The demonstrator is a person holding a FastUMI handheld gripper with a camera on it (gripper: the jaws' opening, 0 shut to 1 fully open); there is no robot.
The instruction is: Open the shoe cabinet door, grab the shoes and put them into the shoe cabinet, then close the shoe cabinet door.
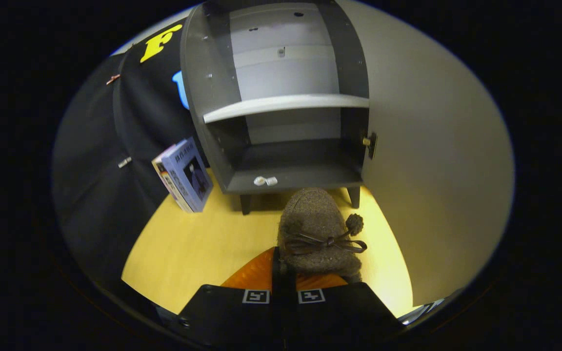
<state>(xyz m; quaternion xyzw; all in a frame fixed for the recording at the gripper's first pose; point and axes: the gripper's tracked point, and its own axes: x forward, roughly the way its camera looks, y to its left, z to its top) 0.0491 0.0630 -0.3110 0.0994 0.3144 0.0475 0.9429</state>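
Note:
A brown fuzzy shoe (316,229) with a dark bow and a pompom hangs just ahead of my fingers, toe pointing toward the cabinet. My gripper (283,273) is shut on the shoe's heel edge, the two fingers pressed close together. The dark grey shoe cabinet (281,97) stands beyond the shoe on short legs, with a pale shelf (286,105) across its middle and a bare bottom compartment (293,170). Its door (432,161) is swung wide open to the right, a small brass knob (367,141) showing at its edge.
A blue boxed book (186,175) leans against the black cloth wall left of the cabinet. Yellow wooden floor (198,248) lies below the shoe. A small white tag (265,181) sits on the front edge of the cabinet's bottom board.

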